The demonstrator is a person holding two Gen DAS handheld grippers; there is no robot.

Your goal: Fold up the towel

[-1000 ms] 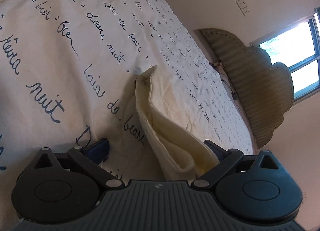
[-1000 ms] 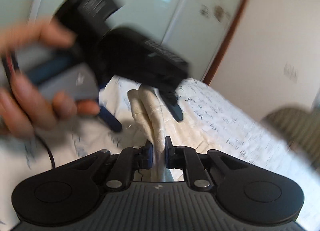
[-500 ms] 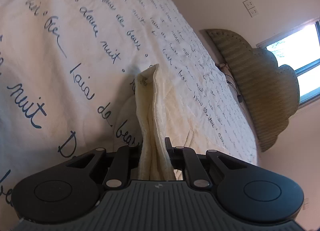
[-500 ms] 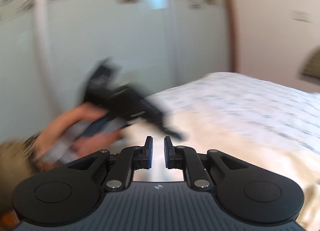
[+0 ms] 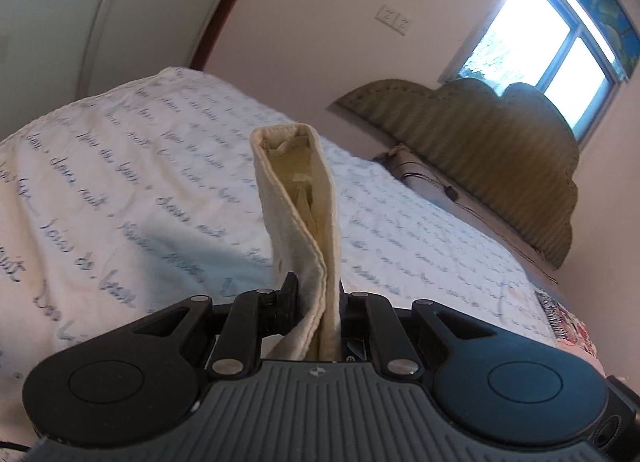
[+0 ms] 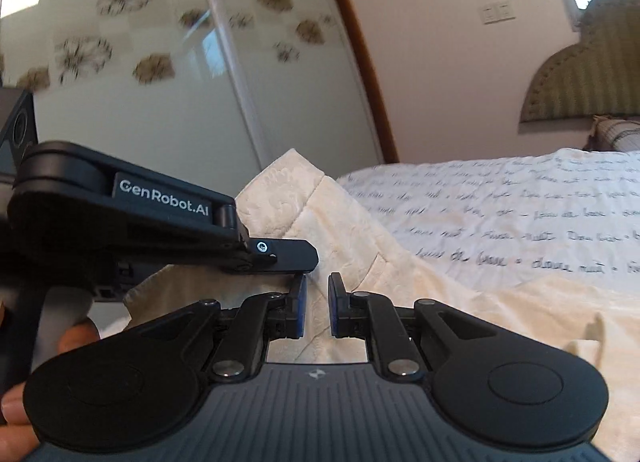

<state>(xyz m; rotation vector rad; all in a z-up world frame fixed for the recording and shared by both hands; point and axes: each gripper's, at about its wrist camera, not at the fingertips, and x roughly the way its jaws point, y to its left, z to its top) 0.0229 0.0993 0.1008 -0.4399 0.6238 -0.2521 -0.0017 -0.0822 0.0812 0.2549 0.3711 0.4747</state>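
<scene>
Two tongs are closed: left tongs (image 5: 318,296) clamp the cream towel's (image 5: 296,198) folded edge above the bed (image 5: 120,190); right tongs (image 6: 316,304) pinch towel cloth.

Bedspread (image 5: 120,190), white with blue handwriting print. Scalloped olive headboard (image 5: 500,150) below a bright window (image 5: 540,46). Wardrobe doors (image 6: 160,82), flower-patterned.
</scene>
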